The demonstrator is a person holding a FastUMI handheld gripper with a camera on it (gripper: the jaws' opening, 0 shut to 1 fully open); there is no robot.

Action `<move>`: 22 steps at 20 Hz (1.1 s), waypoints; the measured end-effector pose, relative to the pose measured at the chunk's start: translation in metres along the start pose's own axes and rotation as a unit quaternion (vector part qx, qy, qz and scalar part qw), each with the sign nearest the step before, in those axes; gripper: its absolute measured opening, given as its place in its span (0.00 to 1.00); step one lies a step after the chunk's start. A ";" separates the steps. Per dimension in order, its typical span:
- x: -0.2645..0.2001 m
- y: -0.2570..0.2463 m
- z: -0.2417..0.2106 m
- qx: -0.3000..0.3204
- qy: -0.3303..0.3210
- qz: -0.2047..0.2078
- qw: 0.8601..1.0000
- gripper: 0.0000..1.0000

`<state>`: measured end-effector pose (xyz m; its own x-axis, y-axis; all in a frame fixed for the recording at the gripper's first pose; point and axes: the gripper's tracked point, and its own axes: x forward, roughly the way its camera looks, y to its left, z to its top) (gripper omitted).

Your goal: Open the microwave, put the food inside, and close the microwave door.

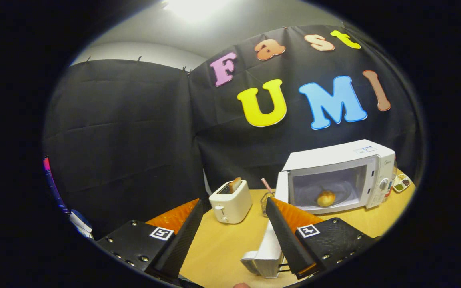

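1. Gripper (230, 224) spread wide, holding nothing.
2. Food (325, 198) already inside microwave (340, 176), beyond fingers, off to right.
3. Door (268, 244) swung open toward gripper, edge-on, just beside right finger; prob. next: push it shut.

Looked forward along the fingers (282, 236) from just above the table (222, 244); faced the far-edge microwave (338, 176), fairly near.
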<state>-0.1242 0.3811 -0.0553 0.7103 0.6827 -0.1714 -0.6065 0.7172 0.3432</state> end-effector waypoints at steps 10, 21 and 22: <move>-0.004 0.055 -0.086 -0.019 0.086 0.083 0.993 0.97; 0.001 -0.006 -0.130 -0.010 0.139 -0.012 0.990 0.04; 0.002 -0.008 -0.131 -0.006 0.140 -0.014 0.990 0.04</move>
<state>-0.1649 0.3945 -0.1794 0.6005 0.6737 -0.4308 -0.5935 0.7365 0.3245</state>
